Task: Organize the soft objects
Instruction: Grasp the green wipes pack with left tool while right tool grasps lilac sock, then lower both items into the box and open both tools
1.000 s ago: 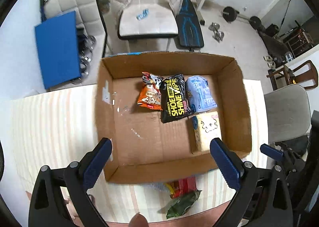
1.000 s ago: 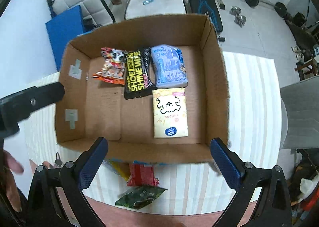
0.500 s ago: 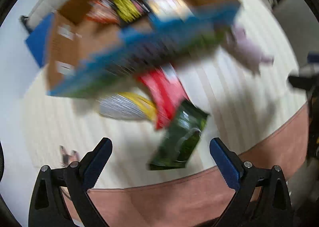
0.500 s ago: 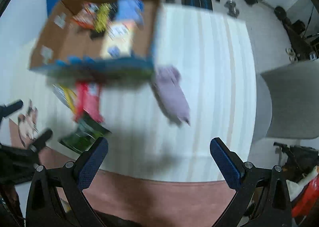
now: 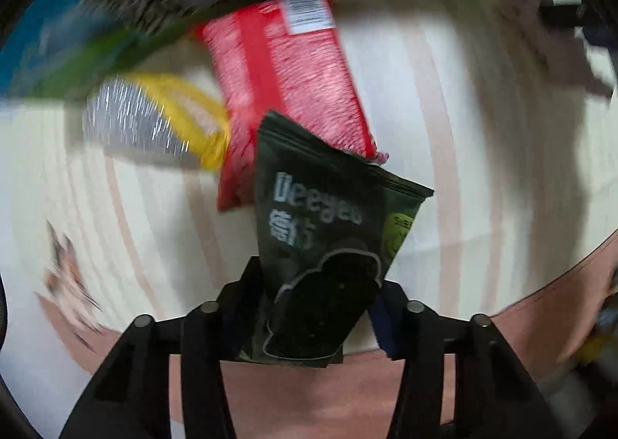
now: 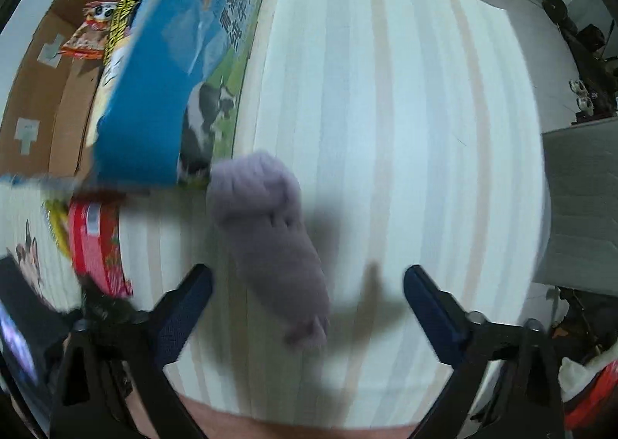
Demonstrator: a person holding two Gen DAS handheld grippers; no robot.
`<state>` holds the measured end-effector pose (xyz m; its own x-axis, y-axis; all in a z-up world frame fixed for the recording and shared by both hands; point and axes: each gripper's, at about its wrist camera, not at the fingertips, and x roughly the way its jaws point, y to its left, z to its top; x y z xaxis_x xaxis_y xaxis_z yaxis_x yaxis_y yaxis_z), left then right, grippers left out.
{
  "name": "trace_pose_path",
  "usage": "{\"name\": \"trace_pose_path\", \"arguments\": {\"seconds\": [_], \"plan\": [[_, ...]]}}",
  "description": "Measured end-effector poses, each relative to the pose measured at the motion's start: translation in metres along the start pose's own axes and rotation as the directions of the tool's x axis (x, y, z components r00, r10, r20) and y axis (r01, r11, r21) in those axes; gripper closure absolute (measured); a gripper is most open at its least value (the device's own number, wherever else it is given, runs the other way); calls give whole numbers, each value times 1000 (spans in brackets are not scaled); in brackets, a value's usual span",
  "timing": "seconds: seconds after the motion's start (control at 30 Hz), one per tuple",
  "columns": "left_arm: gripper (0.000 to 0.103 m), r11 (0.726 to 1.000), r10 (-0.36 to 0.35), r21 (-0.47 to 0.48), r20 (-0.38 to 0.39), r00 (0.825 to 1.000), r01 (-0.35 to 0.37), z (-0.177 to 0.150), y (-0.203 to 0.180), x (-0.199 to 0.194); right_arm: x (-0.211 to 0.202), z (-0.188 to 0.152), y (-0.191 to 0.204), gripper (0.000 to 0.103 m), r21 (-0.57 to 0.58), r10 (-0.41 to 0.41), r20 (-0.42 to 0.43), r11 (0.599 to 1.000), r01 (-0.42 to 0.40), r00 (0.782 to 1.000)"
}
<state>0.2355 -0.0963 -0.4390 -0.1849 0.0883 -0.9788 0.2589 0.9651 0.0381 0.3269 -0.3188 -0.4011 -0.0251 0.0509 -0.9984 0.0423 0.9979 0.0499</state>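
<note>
Left gripper (image 5: 316,307): jaws just drawn in narrow, pads on both sides of the dark green pouch (image 5: 328,246), lower end of the pouch pinched between them. Right gripper (image 6: 309,292): jaws partly drawn in but wide apart, pads clear of the lilac sock (image 6: 270,246) that lies between them on the striped cloth — nothing held.

Outward from the left jaws: green pouch overlapping the lower end of the red packet (image 5: 286,91); silver-and-yellow packet (image 5: 154,122) just beside the red one, toward the box. All three near the front edge of the table (image 6: 386,130), just outside the cardboard box (image 6: 46,91). Sock close to the box's near right corner, on open cloth.

Step in hand, by judgement: pick-up, both sides at once — left already gripping, right lined up to pinch. Next move likely calls for closing the right jaws fully on the sock, then lifting each item clear of the box wall and setting it inside; lifting the green pouch may drag the red packet.

Count outside the box: three packets, one sock. Inside the box: several packets in view, number not clear from here.
</note>
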Motion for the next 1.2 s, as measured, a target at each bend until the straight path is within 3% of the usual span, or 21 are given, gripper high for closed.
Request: {"name": "trace_pose_path", "arguments": {"seconds": [0.07, 0.13, 0.27, 0.47, 0.63, 0.8, 0.9, 1.0, 1.2], "plan": [[60, 987, -116, -110, -23, 993, 113, -7, 16, 0, 6, 4, 2, 44, 9, 40, -22, 999, -40, 999], [60, 956, -216, -207, -28, 976, 206, -16, 32, 2, 7, 1, 4, 55, 24, 81, -38, 997, -80, 996], [60, 902, -325, -309, -26, 945, 301, -30, 48, 9, 7, -21, 14, 58, 14, 108, -88, 994, -107, 990], [59, 893, -341, -325, -35, 939, 312, -27, 58, 27, 14, -78, 36, 58, -31, 118, -157, 992, -125, 980], [59, 927, -271, -271, -8, 963, 258, -6, 46, 21, 21, -94, 37, 56, 14, 97, -128, 995, -96, 987], [71, 947, -216, -237, 25, 976, 216, -6, 29, 5, 29, -97, 35, 62, 56, 104, -124, 994, -98, 987], [71, 946, -224, -223, 73, 972, 235, -16, 27, -22, 12, -102, 42, 65, 52, 124, -110, 992, -119, 986], [71, 948, -229, -193, 143, 963, 254, -23, 27, -64, -22, -108, 48, 66, 52, 192, -79, 981, -189, 978], [71, 939, -262, -138, 307, 915, 315, -16, 52, -161, -120, -94, 73, 66, 19, 317, 71, 948, -319, 946]]}}
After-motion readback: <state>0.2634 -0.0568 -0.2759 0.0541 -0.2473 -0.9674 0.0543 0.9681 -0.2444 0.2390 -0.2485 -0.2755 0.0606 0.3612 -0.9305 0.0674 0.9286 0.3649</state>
